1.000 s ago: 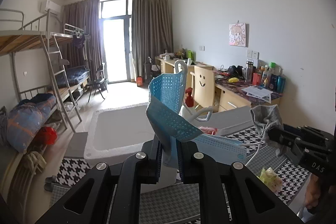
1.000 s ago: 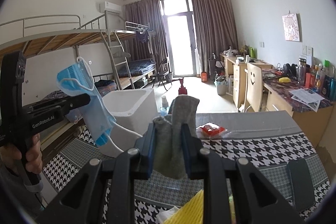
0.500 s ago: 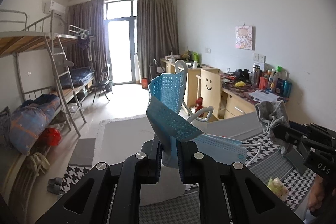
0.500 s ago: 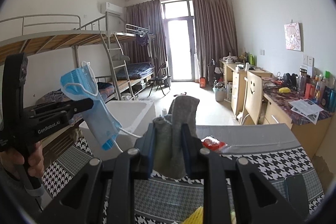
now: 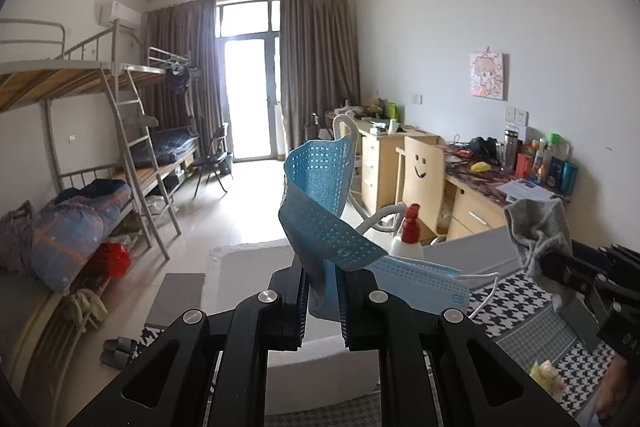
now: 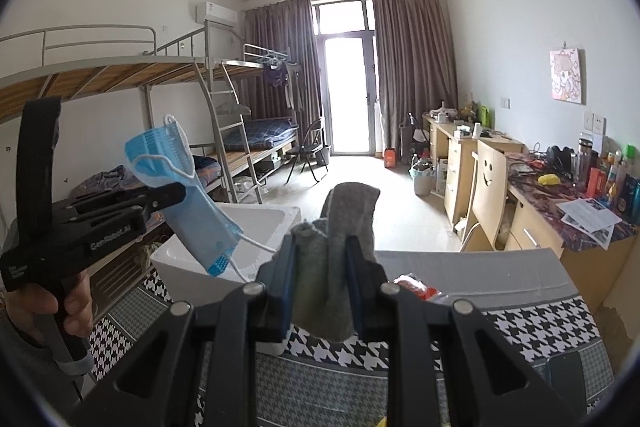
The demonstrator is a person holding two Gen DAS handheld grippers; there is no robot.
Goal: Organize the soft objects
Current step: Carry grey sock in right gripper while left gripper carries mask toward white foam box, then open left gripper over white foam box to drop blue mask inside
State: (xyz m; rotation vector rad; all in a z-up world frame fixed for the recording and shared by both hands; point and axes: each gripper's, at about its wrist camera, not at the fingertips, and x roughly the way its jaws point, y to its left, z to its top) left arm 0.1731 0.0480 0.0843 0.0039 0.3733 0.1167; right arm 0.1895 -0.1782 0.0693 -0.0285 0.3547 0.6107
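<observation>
While both soft items hang in the air over the houndstooth-covered table [image 6: 532, 323], the step in hand looks like the carry toward the white foam box [image 6: 256, 227], which stands open at the table's far-left corner, below and just beyond the left gripper [image 5: 322, 291].

That box is the biggest piece in play. The next move, as I judge it, calls for bringing each load above the opening and only then parting the jaws, so nothing limp catches on the rim.

The blue face mask [image 5: 320, 211] comes next in size. The left gripper's jaws are nearly closed and pinch it low down. In the right wrist view its long axis runs steeply, upper end toward the bunk bed [image 6: 120, 75], lower end slanting down over the box, one ear loop trailing toward the rim.

The grey sock [image 6: 340, 247] is smaller. The right gripper [image 6: 322, 267] holds it between narrow jaws, folded, long axis roughly upright, the bend on top tipping away from the camera and a short tail hanging below the pads.
</observation>
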